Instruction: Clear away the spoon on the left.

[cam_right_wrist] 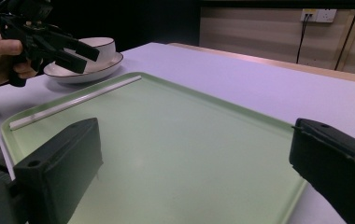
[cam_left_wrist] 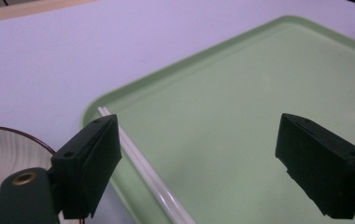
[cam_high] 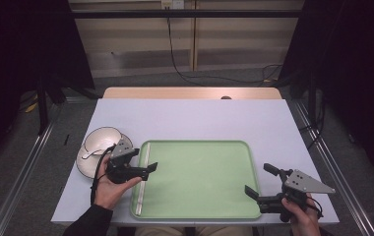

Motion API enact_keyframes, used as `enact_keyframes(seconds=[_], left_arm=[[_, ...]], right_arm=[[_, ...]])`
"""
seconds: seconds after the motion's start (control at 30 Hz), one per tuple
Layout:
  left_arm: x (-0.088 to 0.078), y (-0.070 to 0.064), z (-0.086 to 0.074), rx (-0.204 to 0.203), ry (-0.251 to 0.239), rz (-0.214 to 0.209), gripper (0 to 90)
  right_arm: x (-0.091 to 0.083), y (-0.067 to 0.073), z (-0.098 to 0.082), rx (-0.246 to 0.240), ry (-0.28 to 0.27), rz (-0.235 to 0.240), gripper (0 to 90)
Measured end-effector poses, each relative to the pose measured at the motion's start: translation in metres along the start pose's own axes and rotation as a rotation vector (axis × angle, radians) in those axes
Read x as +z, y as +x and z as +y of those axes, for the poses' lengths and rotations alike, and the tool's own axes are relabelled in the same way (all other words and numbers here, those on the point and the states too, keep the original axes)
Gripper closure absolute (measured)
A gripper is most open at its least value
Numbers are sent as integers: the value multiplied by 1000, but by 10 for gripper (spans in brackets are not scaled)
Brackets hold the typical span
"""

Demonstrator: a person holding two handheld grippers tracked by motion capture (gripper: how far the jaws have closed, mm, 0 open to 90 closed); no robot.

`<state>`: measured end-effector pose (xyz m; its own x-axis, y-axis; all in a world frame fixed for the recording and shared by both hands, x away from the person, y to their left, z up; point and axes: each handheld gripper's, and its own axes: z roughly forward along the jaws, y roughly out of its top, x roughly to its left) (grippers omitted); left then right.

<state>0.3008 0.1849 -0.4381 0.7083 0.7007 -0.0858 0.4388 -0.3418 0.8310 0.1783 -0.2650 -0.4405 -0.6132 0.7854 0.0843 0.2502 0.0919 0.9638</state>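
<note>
Pale green plastic makes the tray, which lies on the light grey table close to the person's edge. A thin white rod, maybe a straw or a chopstick, lies inside the tray along its left rim, from the far left corner towards the near one. In the right gripper view the white rod rests flat on the tray floor, just beside the raised rim.

The left gripper is above the left edge of the tray, over the far part of the rod, and its jaws are spread apart with nothing between them. In the left gripper view the rod passes just beside one jaw, but no pad presses on it; it is released. The left hand holds the gripper body.

Just left of the tray stands a white bowl on a white saucer, with a spoon inside.

The right gripper is at the right near corner of the tray. Its jaws are also wide apart and empty, above the tray floor.
</note>
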Motion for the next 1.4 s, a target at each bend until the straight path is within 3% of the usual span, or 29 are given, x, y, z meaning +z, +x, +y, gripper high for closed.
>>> enact_keyframes(seconds=[0.07,0.17,0.4,0.47,0.53,0.63,0.8,0.83,0.9,0.97,1.0,1.07,1.1,1.17,1.23,1.4], left_arm=[[-4,0,1,-15,-13,-20,159],[-12,-1,2,-3,-34,-10,165],[-33,6,2,-20,-52,-6,121],[-38,7,5,-19,-43,17,82],[-45,10,7,-12,-54,47,117],[-54,20,7,-50,-67,49,131],[-71,38,2,-76,-96,89,164],[-75,46,0,-89,-93,114,151],[-78,51,-1,-96,-97,115,159],[-85,58,-1,-101,-88,140,202],[-88,62,-1,-108,-96,154,268],[-94,70,-2,-124,-100,167,289],[-96,72,-4,-124,-98,180,356],[-98,78,-8,-117,-82,184,355],[-100,82,-12,-117,-77,196,440],[-104,92,-21,-123,-55,218,486]], right_arm=[[1,0,0,-9,0,-1,22],[0,0,0,-7,-2,-3,22],[-2,0,0,-10,-3,2,22],[-2,0,0,-3,-5,-2,22],[-1,0,0,-5,-6,-1,22],[-1,1,0,-14,-2,4,22],[-1,1,0,-3,-1,0,22],[-1,1,0,-6,-1,2,22],[-1,1,0,-9,1,3,22],[-1,1,0,-5,0,2,22],[-1,1,0,-4,-1,0,22],[-1,0,0,-8,0,3,22],[-1,1,0,-9,1,3,22],[-1,0,0,-12,0,1,22],[0,0,0,-13,-1,1,22],[0,1,0,-3,0,6,22]])
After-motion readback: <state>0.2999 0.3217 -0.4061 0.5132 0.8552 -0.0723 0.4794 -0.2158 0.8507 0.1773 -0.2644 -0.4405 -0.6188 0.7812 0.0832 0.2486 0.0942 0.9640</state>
